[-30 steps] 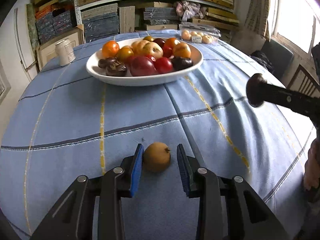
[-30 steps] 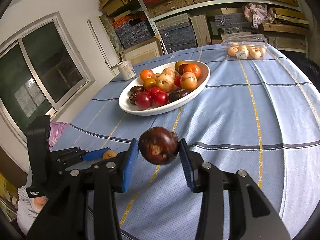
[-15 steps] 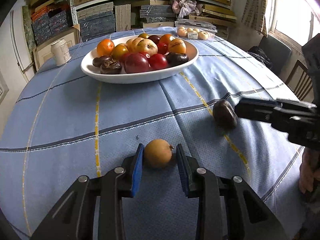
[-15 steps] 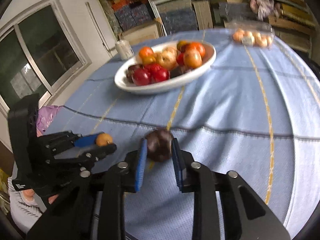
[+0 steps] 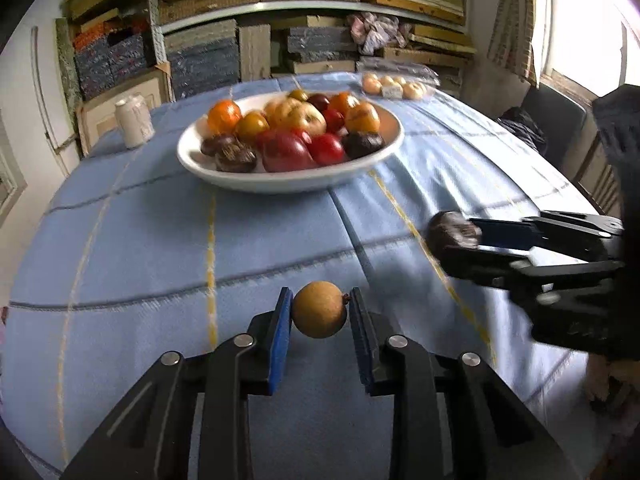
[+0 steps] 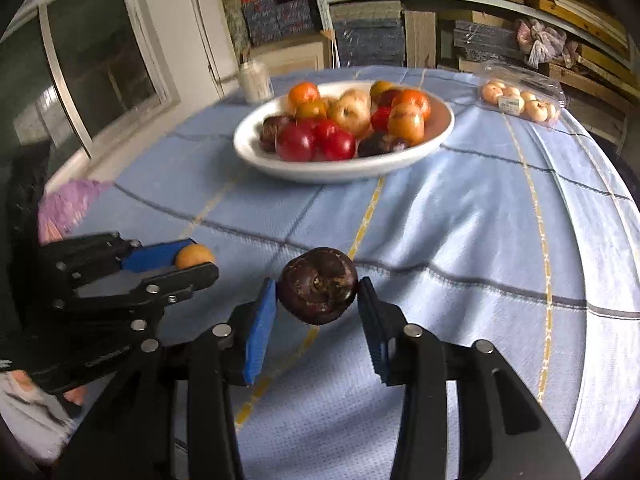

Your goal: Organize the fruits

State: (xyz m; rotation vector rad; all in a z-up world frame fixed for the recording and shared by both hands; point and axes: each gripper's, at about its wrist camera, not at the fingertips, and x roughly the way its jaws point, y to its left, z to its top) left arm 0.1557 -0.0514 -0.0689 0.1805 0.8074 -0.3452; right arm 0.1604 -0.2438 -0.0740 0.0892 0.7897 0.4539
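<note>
A small round tan fruit [image 5: 319, 309] sits between the blue pads of my left gripper [image 5: 318, 300], which is shut on it just above the blue tablecloth. In the right wrist view the left gripper [image 6: 188, 258] shows at the left with the tan fruit [image 6: 195, 256] at its tips. My right gripper [image 6: 317, 286] is closing on a dark purple fruit [image 6: 318, 292], and both pads touch its sides. The left wrist view shows the right gripper [image 5: 448, 240] coming in from the right with the dark fruit [image 5: 452, 230]. A white oval bowl [image 5: 288, 184] heaped with red, orange, yellow and dark fruits stands further back.
A white can [image 5: 134, 120] stands left of the bowl [image 6: 340, 172]. A clear pack of pale fruits [image 5: 396, 86] lies at the table's far edge. Loaded shelves fill the back wall. A dark chair [image 5: 560, 120] stands at the right, and a person's hand [image 5: 612, 376] holds the right gripper.
The left pads have closed onto the tan fruit. The right gripper has come further in from the right with the dark fruit, down toward the cloth, and the bowl now looks nearer.
</note>
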